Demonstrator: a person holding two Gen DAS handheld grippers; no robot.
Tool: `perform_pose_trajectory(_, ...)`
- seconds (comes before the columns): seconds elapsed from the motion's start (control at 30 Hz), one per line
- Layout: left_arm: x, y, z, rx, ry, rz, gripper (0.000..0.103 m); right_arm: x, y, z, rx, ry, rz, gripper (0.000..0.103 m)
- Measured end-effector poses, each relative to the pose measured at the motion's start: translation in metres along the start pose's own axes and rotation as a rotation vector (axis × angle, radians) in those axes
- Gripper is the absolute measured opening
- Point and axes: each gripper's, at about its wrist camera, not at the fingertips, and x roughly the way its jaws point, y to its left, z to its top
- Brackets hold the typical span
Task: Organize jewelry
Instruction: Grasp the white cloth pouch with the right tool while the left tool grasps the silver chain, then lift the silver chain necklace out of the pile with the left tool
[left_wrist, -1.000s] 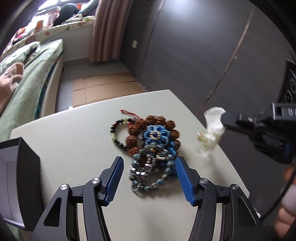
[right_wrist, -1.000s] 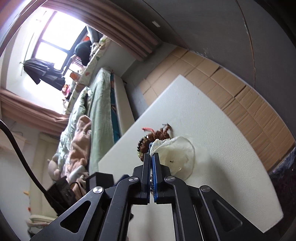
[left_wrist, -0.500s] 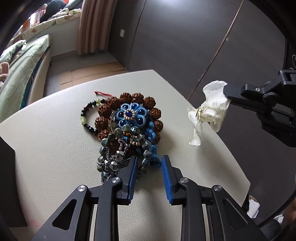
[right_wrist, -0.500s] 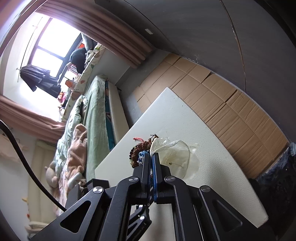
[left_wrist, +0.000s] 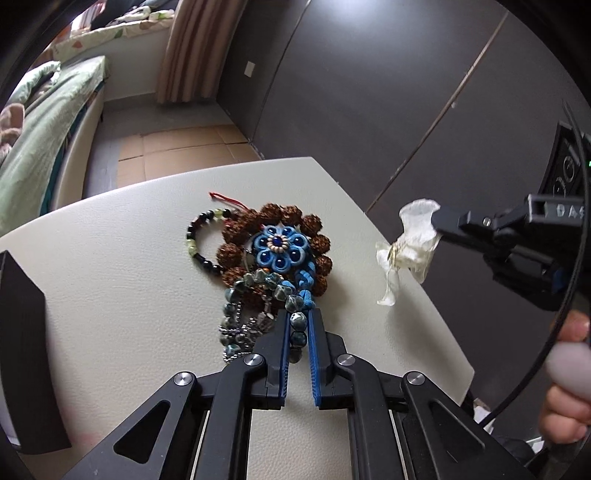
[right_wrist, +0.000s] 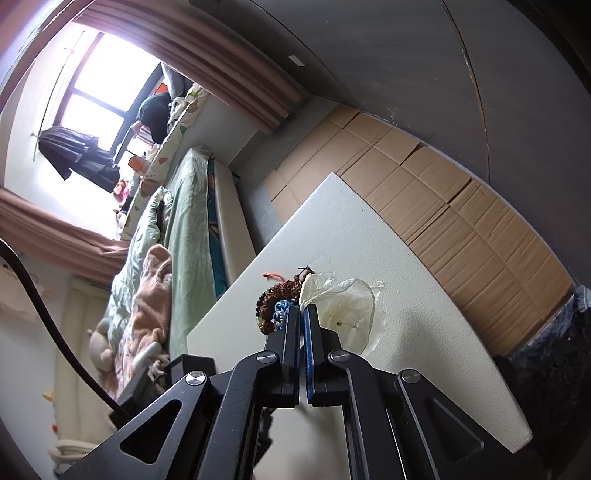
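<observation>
Two grippers: left gripper (left_wrist: 298, 315) closing around teal bead strand (left_wrist: 295, 325), right gripper (right_wrist: 303, 310) clamped on sheer pouch (right_wrist: 347, 310).

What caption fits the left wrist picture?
Left tool closing on a teal bead strand; right tool holds a pouch.

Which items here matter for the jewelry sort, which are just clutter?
Job:
- bead strand, left gripper closing on it
- jewelry pile
- pouch, pinched by right gripper
- black box

Lying about:
- bed
- curtain
- floor cardboard
</observation>
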Motion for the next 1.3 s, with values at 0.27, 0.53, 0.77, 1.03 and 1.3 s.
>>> perform_pose_trajectory(0.27,0.000,0.018,0.005,-0.062,0.062,-0.021,0.010,0.013,0.006,-0.003,-0.022,0.029,-0.006,0.004)
perform_pose_trajectory(0.53,0.027,0.005,-0.008,0.012,0.181,0.037,0.010,0.035,0.025,-0.015,-0.065,0.092,0.020,0.004)
perform_pose_trajectory(0.77,0.024,0.003,-0.012,0.081,0.210,0.037,0.011,0.034,0.025,-0.014,-0.067,0.085,0.005,0.004)
perform_pose_trajectory(1.03,0.020,0.010,-0.018,0.069,0.213,-0.004,0.011,0.036,0.028,-0.015,-0.073,0.092,0.004,0.004)
perform_pose_trajectory(1.3,-0.024,0.029,-0.014,0.006,0.086,-0.001,0.009,0.036,0.033,-0.016,-0.079,0.087,0.010,0.004)
